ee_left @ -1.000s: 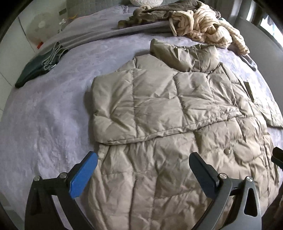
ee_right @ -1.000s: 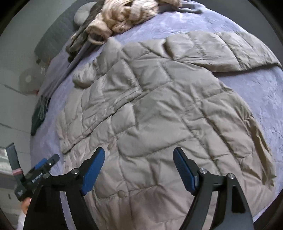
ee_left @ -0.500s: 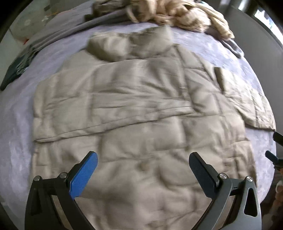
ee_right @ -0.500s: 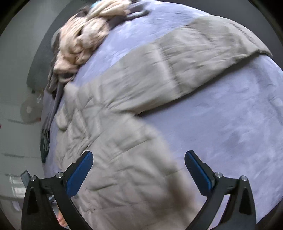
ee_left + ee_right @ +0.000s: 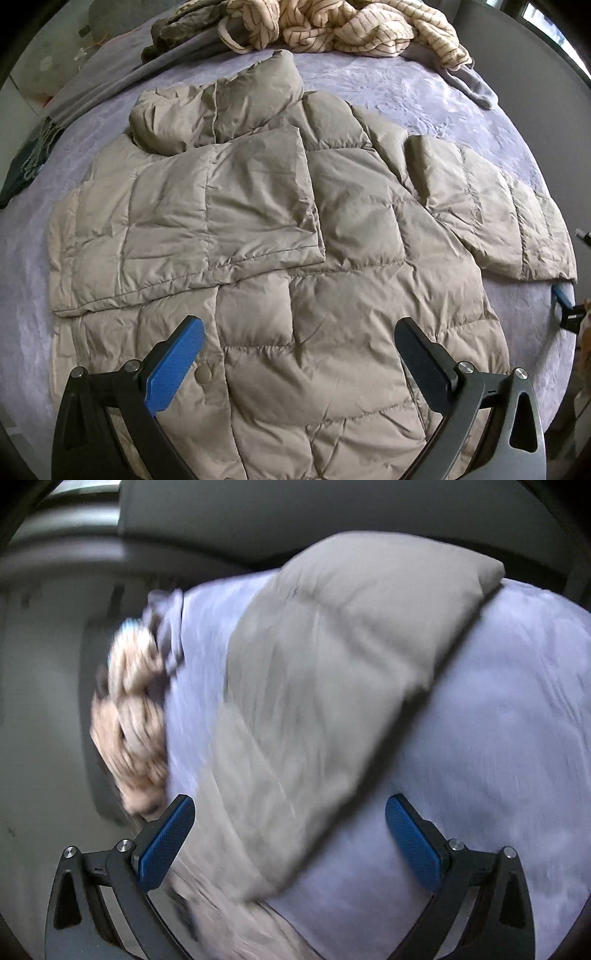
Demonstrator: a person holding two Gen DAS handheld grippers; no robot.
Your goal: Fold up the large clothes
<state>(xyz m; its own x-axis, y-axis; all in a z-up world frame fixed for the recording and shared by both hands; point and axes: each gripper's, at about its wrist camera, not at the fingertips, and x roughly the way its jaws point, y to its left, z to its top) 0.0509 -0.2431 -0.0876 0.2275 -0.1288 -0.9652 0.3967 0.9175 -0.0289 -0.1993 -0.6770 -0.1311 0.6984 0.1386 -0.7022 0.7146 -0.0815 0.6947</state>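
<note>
The puffy beige jacket [image 5: 295, 258] lies spread flat on the bed [image 5: 424, 92], front up, hood toward the far pile of striped knitwear [image 5: 332, 26]. One sleeve [image 5: 207, 218] is already folded across the chest, which I take as the first fold done; the other sleeve [image 5: 491, 206] stretches out to the side on the purple cover, so it looks like the next part to bring in. My left claw [image 5: 299, 354] hangs released over the lower hem, jaws wide apart with nothing between them, near a snap button [image 5: 203, 374], probably placed there to pin or steady the body while the other side is worked. My right claw [image 5: 290, 834] is also spread and empty, pointed along that outstretched sleeve toward its cuff [image 5: 443, 579]; the view is blurred, so I cannot tell whether it touches the fabric. The slick, thick padding may spring back unless pressed flat.
</note>
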